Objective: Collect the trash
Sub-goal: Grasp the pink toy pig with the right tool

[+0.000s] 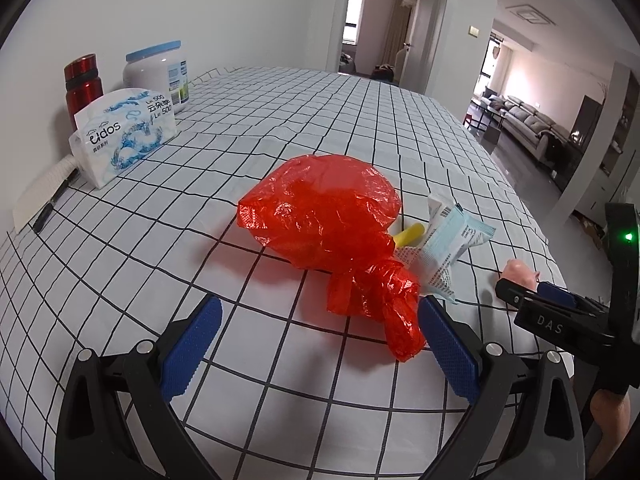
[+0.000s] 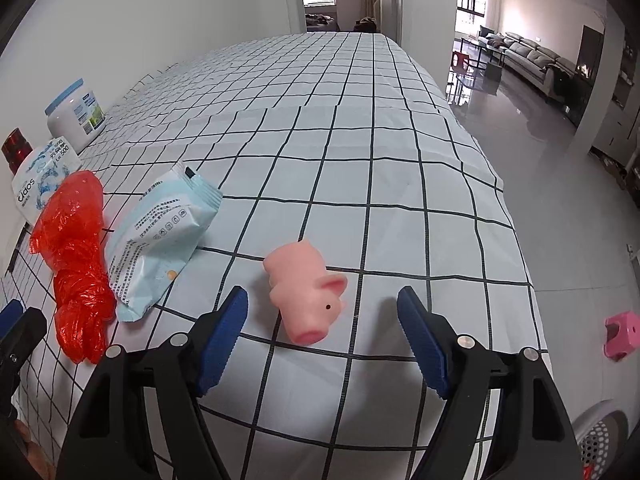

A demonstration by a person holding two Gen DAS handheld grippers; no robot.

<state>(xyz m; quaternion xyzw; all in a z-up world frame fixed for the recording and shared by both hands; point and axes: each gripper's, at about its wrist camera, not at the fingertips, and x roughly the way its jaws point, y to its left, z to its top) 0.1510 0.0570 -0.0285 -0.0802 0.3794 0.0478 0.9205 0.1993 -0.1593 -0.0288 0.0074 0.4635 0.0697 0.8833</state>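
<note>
A crumpled red plastic bag [image 1: 324,224] lies on the checked tablecloth, its knotted tail between the fingers of my open left gripper [image 1: 320,324]. A light blue wrapper [image 1: 448,248] and a yellow piece [image 1: 408,236] lie just behind it. In the right wrist view the red bag [image 2: 76,264] and the wrapper [image 2: 160,240] lie to the left. A pink toy pig [image 2: 306,296] lies on the cloth between the fingers of my open right gripper [image 2: 322,312], untouched. The right gripper also shows in the left wrist view [image 1: 520,292].
A tissue pack [image 1: 120,132], a red flask [image 1: 82,80] and a white jar [image 1: 160,72] stand by the wall at the left. A black pen [image 1: 54,200] lies by the table edge. A pink stool [image 2: 624,334] and a perforated bin [image 2: 600,444] are on the floor to the right.
</note>
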